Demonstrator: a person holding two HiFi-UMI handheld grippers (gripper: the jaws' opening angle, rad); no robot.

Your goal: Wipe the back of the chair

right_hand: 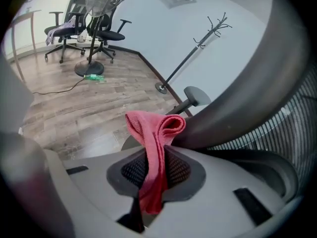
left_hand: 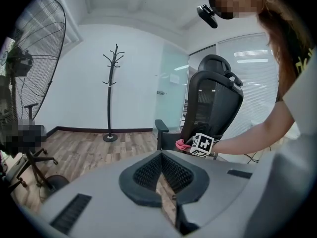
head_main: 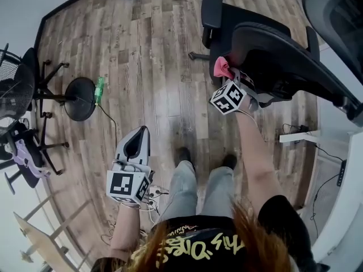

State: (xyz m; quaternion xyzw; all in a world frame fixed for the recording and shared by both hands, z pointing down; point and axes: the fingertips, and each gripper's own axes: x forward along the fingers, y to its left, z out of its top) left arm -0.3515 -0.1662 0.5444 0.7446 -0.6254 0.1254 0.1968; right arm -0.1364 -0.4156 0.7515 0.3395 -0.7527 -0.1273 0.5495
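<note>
A black mesh office chair (head_main: 283,55) stands at the upper right of the head view. My right gripper (head_main: 228,79) is shut on a pink-red cloth (head_main: 221,67) at the near edge of the chair's back. In the right gripper view the cloth (right_hand: 153,133) rises folded from between the pads of that gripper (right_hand: 156,157), its top fold against the chair's dark curved frame (right_hand: 233,103). My left gripper (head_main: 138,135) is held low over the floor, well left of the chair, shut with nothing in it (left_hand: 161,170). From there I see the chair (left_hand: 213,103) and the cloth (left_hand: 182,145).
A standing fan's round base (head_main: 79,98), a green bottle (head_main: 100,89) and a cable lie on the wood floor to the left. More office chairs (head_main: 22,140) stand at the far left. A coat rack (left_hand: 113,98) is by the back wall. A white desk (head_main: 340,152) is on the right.
</note>
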